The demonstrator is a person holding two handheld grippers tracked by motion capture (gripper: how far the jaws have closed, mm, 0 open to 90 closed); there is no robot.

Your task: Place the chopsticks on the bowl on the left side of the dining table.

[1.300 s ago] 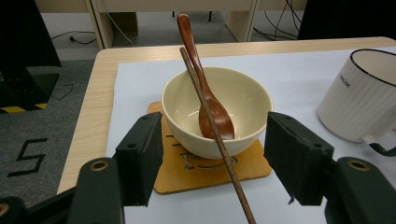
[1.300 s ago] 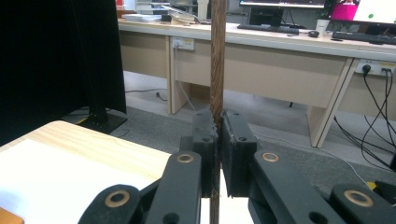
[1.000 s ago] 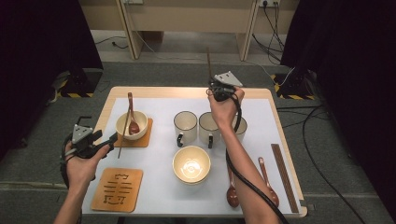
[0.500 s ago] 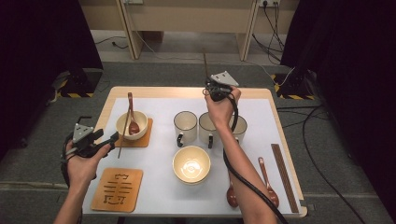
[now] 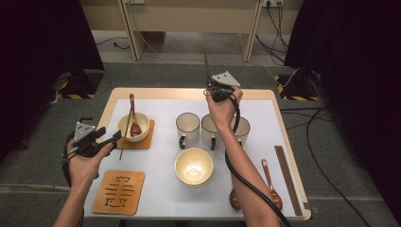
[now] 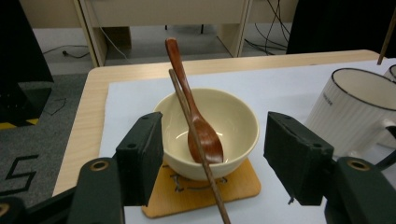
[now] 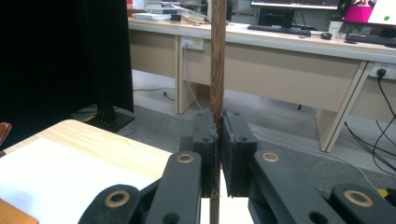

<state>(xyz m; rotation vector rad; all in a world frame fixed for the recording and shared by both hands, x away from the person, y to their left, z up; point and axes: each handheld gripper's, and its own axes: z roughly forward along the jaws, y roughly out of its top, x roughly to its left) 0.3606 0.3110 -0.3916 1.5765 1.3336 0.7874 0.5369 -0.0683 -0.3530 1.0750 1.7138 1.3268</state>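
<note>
The right gripper (image 5: 213,88) clamps its fingers on an upright chopstick (image 7: 217,56) above the bench's (image 5: 156,93) far edge; the left gripper (image 6: 212,154) (fingers spread, nothing between them) faces the second chopstick (image 6: 196,144) leaning across the spoon-holding bowl (image 6: 233,121).

Office or lab room turned recording space, desks (image 7: 299,44) with monitors (image 7: 294,4) and keyboards at 12 o'clock, wall sockets (image 7: 193,44), loose cables (image 5: 326,142) over grey carpet at 3 o'clock, black curtains (image 5: 42,52) at 9 o'clock
</note>
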